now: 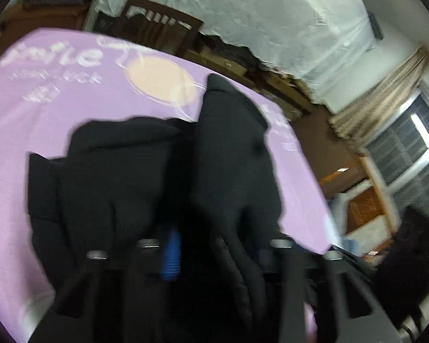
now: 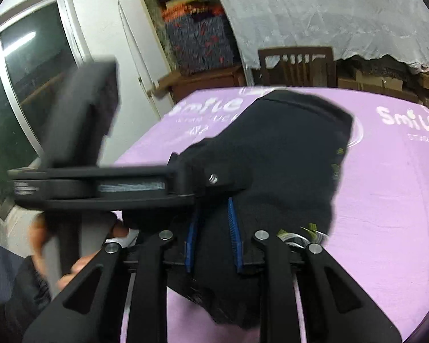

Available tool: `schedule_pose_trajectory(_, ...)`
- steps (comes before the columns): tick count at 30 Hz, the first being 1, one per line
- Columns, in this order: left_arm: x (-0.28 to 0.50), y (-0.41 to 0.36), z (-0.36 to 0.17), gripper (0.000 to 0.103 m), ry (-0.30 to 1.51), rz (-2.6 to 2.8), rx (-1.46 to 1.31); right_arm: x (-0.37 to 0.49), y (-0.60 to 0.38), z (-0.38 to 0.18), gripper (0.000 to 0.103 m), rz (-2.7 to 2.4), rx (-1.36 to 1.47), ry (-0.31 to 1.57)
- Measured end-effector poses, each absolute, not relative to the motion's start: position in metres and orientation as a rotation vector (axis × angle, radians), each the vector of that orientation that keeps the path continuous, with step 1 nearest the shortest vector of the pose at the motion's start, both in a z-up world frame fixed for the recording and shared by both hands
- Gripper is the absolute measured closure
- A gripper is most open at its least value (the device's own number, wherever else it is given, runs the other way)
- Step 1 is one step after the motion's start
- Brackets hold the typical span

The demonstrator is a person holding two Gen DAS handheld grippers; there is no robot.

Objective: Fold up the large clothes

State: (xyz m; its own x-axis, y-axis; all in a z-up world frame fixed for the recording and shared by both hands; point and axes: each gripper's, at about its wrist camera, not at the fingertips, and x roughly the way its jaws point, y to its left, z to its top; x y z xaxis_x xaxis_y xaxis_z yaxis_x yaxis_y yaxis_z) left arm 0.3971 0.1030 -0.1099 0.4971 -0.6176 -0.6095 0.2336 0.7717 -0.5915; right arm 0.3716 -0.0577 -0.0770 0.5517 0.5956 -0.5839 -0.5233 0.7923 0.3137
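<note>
Black garment (image 2: pixel 286 154) is bunched on purple sheet (image 2: pixel 386 200), partly lifted. Right gripper (image 2: pixel 211 237) is closed on black cloth; cloth is pinched between blue pads (image 2: pixel 234 237). Left gripper (image 1: pixel 211 245) is closed on same garment; one blue pad (image 1: pixel 171 254) is seen, other hidden by cloth. Left gripper is held beside right one by hand (image 2: pixel 71 260). Picture is blurry.
</note>
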Motion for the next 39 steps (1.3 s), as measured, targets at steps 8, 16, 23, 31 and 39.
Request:
schedule_pose_trajectory(8, 0.36, 0.11, -0.08, 0.099, 0.816, -0.454, -0.398, 0.421, -0.15, -0.116, 0.076, 0.463, 0.549, 0.838)
schedule_pose_trajectory(16, 0.297, 0.187, -0.093, 0.099, 0.827, -0.27, -0.435, 0.387, -0.023, -0.062, 0.077, 0.575, 0.087, 0.704)
schedule_pose_trajectory(23, 0.306, 0.201, -0.135, 0.093, 0.937, -0.167, -0.411, 0.379, 0.05, -0.095, 0.07, 0.514, -0.125, 0.745)
schedule_pose_trajectory(31, 0.3, 0.214, -0.136, 0.085, 0.915, -0.172, -0.469, 0.378, 0.062, -0.107, 0.056, 0.58, -0.045, 0.723)
schedule_pose_trajectory(39, 0.282, 0.195, -0.081, 0.073, 0.793, -0.017, -0.264, 0.375, -0.018, -0.053, 0.047, 0.638, 0.123, 0.672)
